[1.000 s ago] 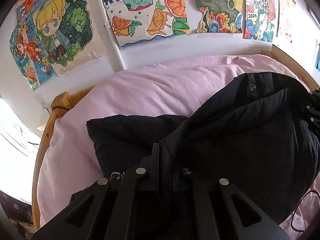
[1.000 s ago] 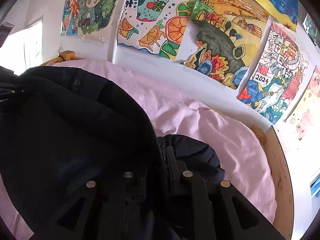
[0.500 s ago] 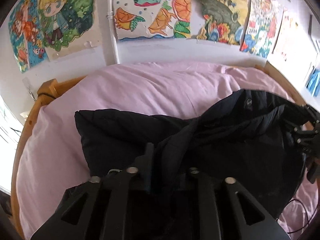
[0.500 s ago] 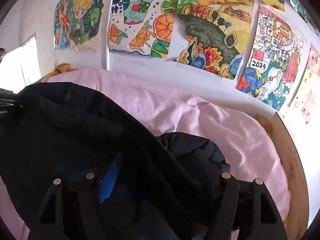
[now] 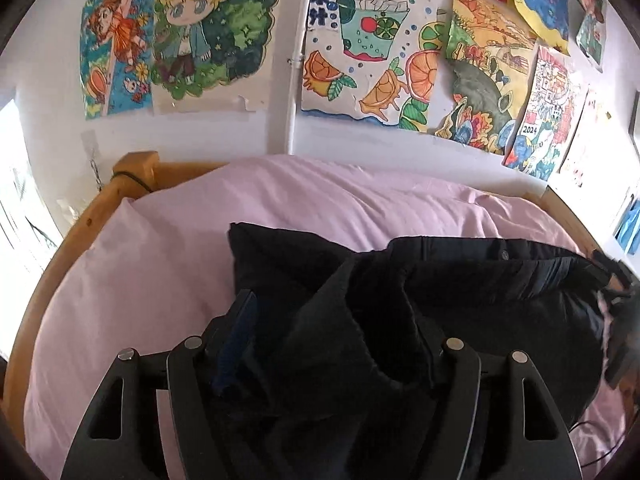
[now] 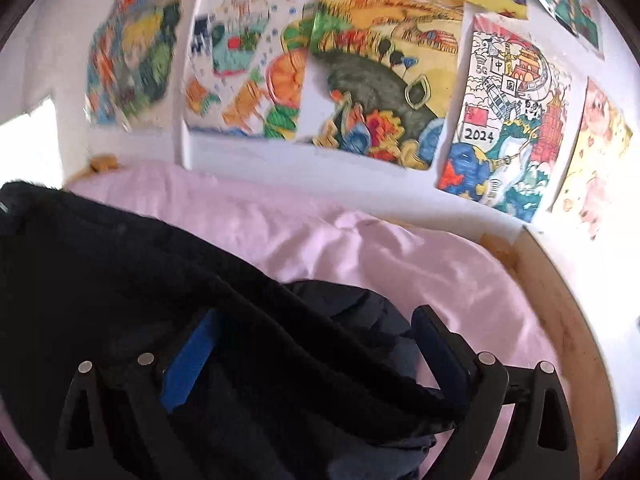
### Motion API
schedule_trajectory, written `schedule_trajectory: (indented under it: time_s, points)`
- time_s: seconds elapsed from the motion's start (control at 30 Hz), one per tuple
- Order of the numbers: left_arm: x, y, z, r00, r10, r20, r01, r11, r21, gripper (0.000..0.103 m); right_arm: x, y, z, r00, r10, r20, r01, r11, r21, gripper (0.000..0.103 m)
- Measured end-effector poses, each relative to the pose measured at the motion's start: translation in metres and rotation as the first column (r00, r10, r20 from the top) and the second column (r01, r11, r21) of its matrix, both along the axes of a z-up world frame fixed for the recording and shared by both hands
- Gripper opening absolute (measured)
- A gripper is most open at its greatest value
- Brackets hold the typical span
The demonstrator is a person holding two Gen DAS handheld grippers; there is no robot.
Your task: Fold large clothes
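A black padded jacket lies bunched on the pink bed sheet. My left gripper is over its near edge. Its jaws are opening, and a ridge of jacket cloth stands loose between them, beside the blue pad. In the right wrist view the jacket fills the left side. My right gripper has its jaws spread wide and still opening. A fold of the cloth lies across the gap without touching the blue pad. The right gripper also shows at the left view's right edge.
A wooden bed frame runs round the mattress, and its right side shows in the right wrist view. Coloured drawings cover the white wall behind the bed. A thin black cable lies on the sheet at the lower right.
Both grippers were shut on the jacket's edge and have spread their jaws, letting the cloth go. Both have drawn back, and the jacket has sunk onto the bed.
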State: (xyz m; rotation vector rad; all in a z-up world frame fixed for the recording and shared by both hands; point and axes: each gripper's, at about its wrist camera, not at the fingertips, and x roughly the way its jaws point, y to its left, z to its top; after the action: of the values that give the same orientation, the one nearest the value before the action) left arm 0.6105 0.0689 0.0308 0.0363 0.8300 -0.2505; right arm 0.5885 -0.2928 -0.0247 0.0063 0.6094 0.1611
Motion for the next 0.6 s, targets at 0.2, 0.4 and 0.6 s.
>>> schedule_trajectory:
  time_s: [0.2,0.4,0.6]
  points:
    - [-0.003,0.009,-0.006,1.0,-0.013,0.001,0.013,1.0,-0.013,0.064,-0.029,-0.05,0.003,0.998,0.043,-0.035,-0.037,0.988,0.147,0.1]
    - [-0.01,0.025,0.003,0.999,-0.043,0.013,0.044,0.992,-0.117,0.064,-0.024,-0.085,-0.023,0.989,0.029,-0.144,0.02,0.946,0.325,0.096]
    - [0.002,0.023,0.0,1.0,0.001,-0.007,-0.001,0.996,-0.094,0.022,-0.01,-0.079,-0.026,0.983,0.028,-0.182,0.048,0.916,0.398,0.041]
